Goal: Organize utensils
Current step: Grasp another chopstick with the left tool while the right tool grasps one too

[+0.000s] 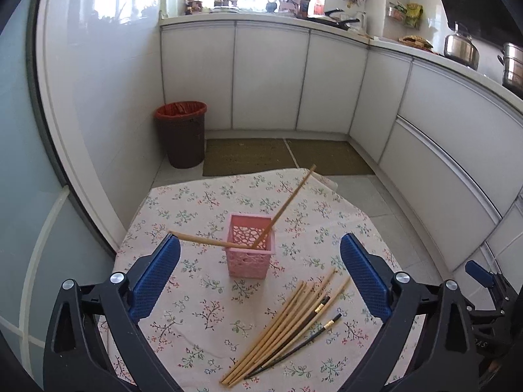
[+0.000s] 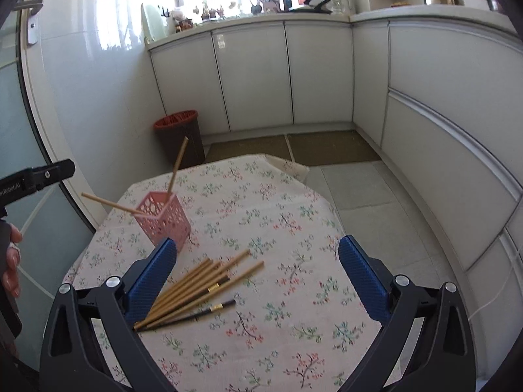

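Chopsticks [image 1: 287, 326] lie bundled at five o'clock from pink holder [image 1: 250, 245] holding two sticks; left gripper [image 1: 260, 277] and right gripper [image 2: 258, 274] both spread wide, empty.

Counter [image 1: 196, 326] covered in matt floral cloth, lightly creased. Holder [image 1: 250, 254] seen as pink plastic, perforated, slight sheen. Chopsticks [image 1: 287, 323] mostly pale matt wood; two dark ones lacquered, banded in gold. Left tongs [image 1: 260, 272], right tongs [image 2: 258, 272]: blue textured pads, black matt plastic arms, bright metal bolts. Cabinets [image 1: 268, 75] glossy white.
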`<state>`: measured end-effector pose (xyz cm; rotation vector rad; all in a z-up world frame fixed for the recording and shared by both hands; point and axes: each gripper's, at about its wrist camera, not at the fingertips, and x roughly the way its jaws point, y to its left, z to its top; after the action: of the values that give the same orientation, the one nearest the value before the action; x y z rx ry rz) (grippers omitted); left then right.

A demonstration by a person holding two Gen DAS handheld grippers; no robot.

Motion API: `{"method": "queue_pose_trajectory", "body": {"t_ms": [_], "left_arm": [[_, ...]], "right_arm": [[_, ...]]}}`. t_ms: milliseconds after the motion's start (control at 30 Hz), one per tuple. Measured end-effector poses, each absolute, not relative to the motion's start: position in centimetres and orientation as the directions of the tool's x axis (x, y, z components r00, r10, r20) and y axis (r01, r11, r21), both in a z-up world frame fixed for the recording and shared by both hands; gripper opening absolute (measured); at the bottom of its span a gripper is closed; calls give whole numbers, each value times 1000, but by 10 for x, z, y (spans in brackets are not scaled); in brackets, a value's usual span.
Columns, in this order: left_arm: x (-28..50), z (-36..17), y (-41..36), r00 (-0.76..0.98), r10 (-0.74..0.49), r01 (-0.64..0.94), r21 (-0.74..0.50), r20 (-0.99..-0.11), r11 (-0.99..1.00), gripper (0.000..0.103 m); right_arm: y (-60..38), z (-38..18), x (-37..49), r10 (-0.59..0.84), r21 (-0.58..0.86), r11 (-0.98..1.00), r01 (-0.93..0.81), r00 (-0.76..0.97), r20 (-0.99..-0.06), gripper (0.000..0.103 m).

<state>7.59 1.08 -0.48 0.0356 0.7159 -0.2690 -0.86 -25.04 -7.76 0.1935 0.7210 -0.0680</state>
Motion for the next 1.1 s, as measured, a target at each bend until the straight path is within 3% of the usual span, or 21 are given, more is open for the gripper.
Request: {"method": "queue_pose_trajectory", "body": {"t_ms": [267,433,633,833,1000,1100], "left_arm": [[97,-65,-33,426,-352,396,-178,-833,901,96],[116,-119,-57,254,-287,380,-177,-924,908,96],[138,-168,-70,168,-200,353,-130,-965,926,86],[164,-191,-83,151,-171,345,-111,-974,932,64],[177,-210,-94,146,-124,368,-62,-981,928,31],[185,-216,-97,157,-105,368,-41,-982,929,24]], "right_arm": [[-276,-123,-21,75,224,958,179,598,-798,96],[-277,-132,-20,80,207,964,166,563,-823,96],[-281,-139,-18,87,205,964,166,533,-842,96],[-286,-145,-16,118,236,956,174,509,-852,96],[-286,-148,-14,110,220,961,166,500,-859,96],[-287,-148,-13,115,225,960,167,497,-860,96]]}}
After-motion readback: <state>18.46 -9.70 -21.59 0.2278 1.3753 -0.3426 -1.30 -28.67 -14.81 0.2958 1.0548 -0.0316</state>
